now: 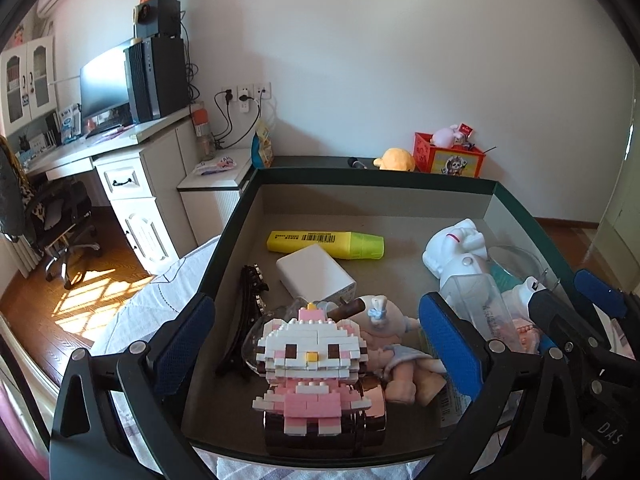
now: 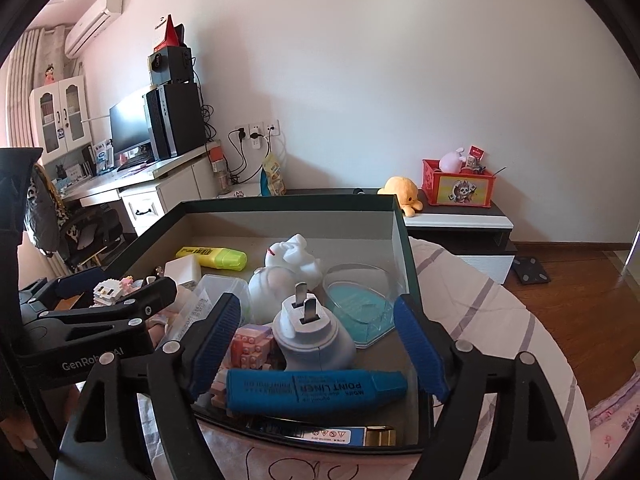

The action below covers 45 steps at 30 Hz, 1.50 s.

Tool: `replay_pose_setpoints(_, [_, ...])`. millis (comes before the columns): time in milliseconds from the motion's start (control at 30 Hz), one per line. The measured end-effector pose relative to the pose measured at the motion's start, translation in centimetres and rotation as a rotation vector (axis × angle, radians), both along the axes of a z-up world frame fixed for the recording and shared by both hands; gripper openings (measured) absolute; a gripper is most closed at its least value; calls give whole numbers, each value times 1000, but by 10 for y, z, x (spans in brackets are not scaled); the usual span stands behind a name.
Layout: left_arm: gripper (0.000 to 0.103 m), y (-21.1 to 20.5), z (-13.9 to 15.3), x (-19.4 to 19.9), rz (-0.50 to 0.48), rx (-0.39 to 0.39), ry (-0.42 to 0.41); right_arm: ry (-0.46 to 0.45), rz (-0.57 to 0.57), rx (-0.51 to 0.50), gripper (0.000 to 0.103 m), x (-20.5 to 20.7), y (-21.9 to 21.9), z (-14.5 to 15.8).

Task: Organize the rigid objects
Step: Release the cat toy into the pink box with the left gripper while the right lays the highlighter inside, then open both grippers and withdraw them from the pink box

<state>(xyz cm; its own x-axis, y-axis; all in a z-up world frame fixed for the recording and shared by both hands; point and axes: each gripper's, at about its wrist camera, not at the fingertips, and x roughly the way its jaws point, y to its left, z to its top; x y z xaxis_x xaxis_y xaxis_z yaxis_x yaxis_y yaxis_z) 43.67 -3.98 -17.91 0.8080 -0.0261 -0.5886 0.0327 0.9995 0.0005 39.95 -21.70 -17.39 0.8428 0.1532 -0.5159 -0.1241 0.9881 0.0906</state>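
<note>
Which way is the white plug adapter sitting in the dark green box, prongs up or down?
Prongs up. The white plug adapter stands on its rounded body in the dark green box, its two flat metal prongs pointing upward.

Two fisheye views, each looking forward and down along its own gripper, close over an open green box [image 1: 256, 184] filling the lower frame. Both share the box, a yellow highlighter [image 1: 326, 244] [image 2: 212, 258], a white figurine [image 1: 456, 252] [image 2: 294, 260] and the far wall.
</note>
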Motion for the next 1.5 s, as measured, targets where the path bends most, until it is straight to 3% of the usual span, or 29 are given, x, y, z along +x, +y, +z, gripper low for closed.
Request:
replay_pose_setpoints(167, [103, -3, 6, -10, -11, 19, -59, -5, -15, -35, 84, -1, 5, 1])
replay_pose_setpoints(300, [103, -2, 6, -7, -11, 16, -47, -12, -21, -52, 89, -2, 6, 1])
replay_pose_setpoints(400, [103, -1, 5, -6, -3, 17, -38, -12, -27, -57, 103, -2, 8, 1])
replay_pose_setpoints(833, [103, -2, 11, -14, -8, 29, -68, -8, -45, -72, 103, -6, 3, 5])
replay_pose_setpoints(933, [103, -4, 25, -28, 2, 67, -78, -10, -44, -96, 103, -17, 5, 15])
replay_pose_setpoints(1067, [103, -6, 49, -64, 5, 92, -149, -35, -44, -75, 103, -49, 5, 36])
replay_pose_setpoints(1500, [103, 0, 121, -201, -19, 42, -285, -163, -78, -39, 103, -185, 3, 107])
